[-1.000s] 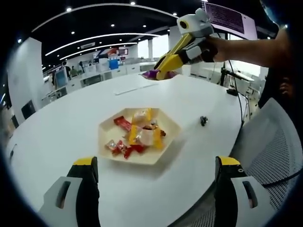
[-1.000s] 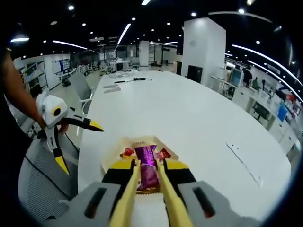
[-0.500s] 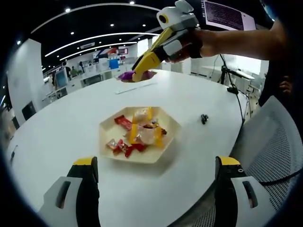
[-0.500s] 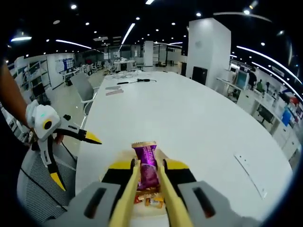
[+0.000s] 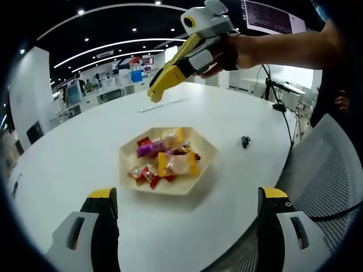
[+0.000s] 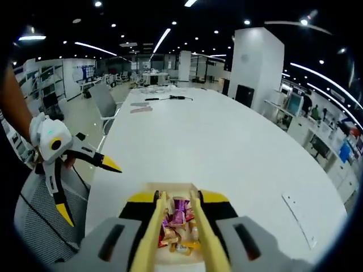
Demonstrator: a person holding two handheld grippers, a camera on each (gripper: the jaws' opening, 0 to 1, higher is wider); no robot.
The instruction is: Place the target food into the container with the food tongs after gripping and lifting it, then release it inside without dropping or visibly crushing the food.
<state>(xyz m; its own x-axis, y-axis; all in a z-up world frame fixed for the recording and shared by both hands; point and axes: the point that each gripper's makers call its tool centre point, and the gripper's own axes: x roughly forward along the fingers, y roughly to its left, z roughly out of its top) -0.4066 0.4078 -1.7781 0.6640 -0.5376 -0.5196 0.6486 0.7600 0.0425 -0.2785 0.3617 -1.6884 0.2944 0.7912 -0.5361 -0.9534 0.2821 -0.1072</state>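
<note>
Right gripper point(image 6: 174, 211) is hovering above the hexagonal tray point(image 5: 199, 173), its yellow tong jaws now empty with a narrow gap; left gripper point(image 6: 85, 184) is waiting beside the table point(image 5: 85, 147) edge, jaws wide apart. The purple candy bar point(image 5: 145, 149), clamped in the tongs 0.5 s ago, is now lying in the tray among the other wrapped candies point(image 5: 173, 162). A small black object point(image 5: 244, 142) is sitting near the tray, touching nothing.
</note>
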